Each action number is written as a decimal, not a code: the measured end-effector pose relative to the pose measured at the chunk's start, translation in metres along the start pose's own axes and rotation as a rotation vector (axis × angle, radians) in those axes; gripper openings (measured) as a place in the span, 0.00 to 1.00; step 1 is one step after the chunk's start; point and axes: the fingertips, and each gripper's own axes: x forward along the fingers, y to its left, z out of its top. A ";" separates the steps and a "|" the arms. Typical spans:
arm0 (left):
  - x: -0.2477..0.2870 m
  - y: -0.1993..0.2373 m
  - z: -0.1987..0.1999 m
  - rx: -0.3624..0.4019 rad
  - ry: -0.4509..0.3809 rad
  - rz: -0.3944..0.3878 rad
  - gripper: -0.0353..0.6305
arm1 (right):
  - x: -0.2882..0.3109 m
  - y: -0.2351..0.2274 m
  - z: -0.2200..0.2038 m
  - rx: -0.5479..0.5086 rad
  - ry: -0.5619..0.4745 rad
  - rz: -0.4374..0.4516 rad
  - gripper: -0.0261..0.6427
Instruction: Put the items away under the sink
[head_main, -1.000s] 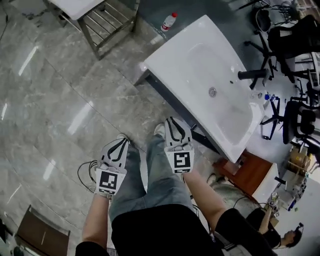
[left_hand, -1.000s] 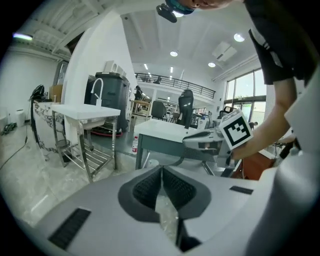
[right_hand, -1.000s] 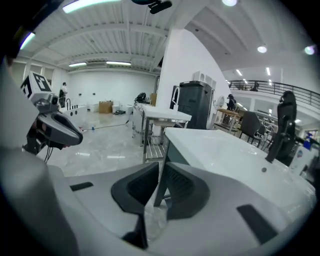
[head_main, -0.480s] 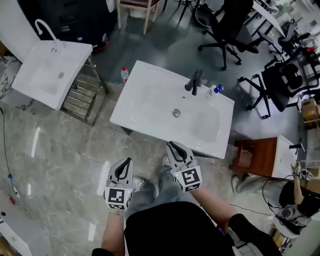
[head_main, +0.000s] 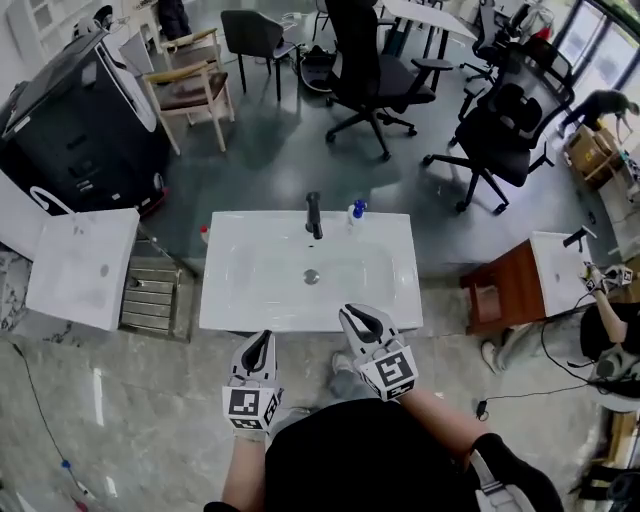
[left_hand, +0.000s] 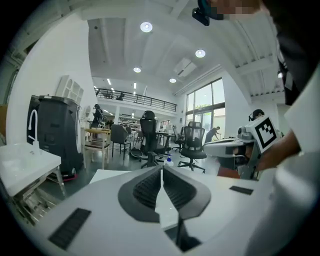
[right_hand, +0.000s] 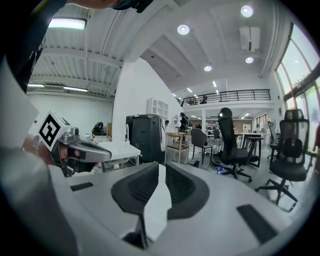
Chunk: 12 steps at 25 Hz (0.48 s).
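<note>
A person stands at the front edge of a white rectangular ceramic sink (head_main: 250, 300) set on the grey stone floor of an open workshop, holding a grey two-jaw gripper in each hand above the near rim. The left gripper (head_main: 262, 336) has its dark ribbed pads pressed together with nothing between them. The right gripper (head_main: 352, 313), just beside it and slightly further over the basin, has its pads all but together, a thin sliver of light showing between them, and it too is empty. Both tools point roughly level towards the far side of the room, each with its black-and-white marker cube nearest the person. On the sink's back rim a matte black tap (head_main: 314, 214) rises upright, and a small clear bottle with a blue top (head_main: 356, 212) stands just to its right, well apart from both grippers. A second bottle with a red cap (head_main: 204, 233) shows at the sink's rear left corner, partly hidden by the basin. To the left sits another white sink (head_main: 70, 280) on a bare metal frame (head_main: 150, 300), with a tall black cabinet (head_main: 75, 110) behind it. Black office chairs (head_main: 365, 70) and a wooden chair (head_main: 190, 95) fill the background, and a low brown wooden cabinet (head_main: 497, 295) stands to the right.
</note>
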 end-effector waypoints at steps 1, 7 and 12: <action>0.006 -0.005 0.005 0.004 -0.005 -0.019 0.10 | -0.004 -0.004 0.002 0.008 -0.004 -0.005 0.13; 0.033 -0.038 0.028 0.038 -0.024 -0.114 0.10 | -0.023 -0.023 0.015 0.015 -0.044 -0.050 0.13; 0.045 -0.048 0.035 0.054 -0.025 -0.149 0.10 | -0.028 -0.032 0.010 0.021 -0.053 -0.086 0.13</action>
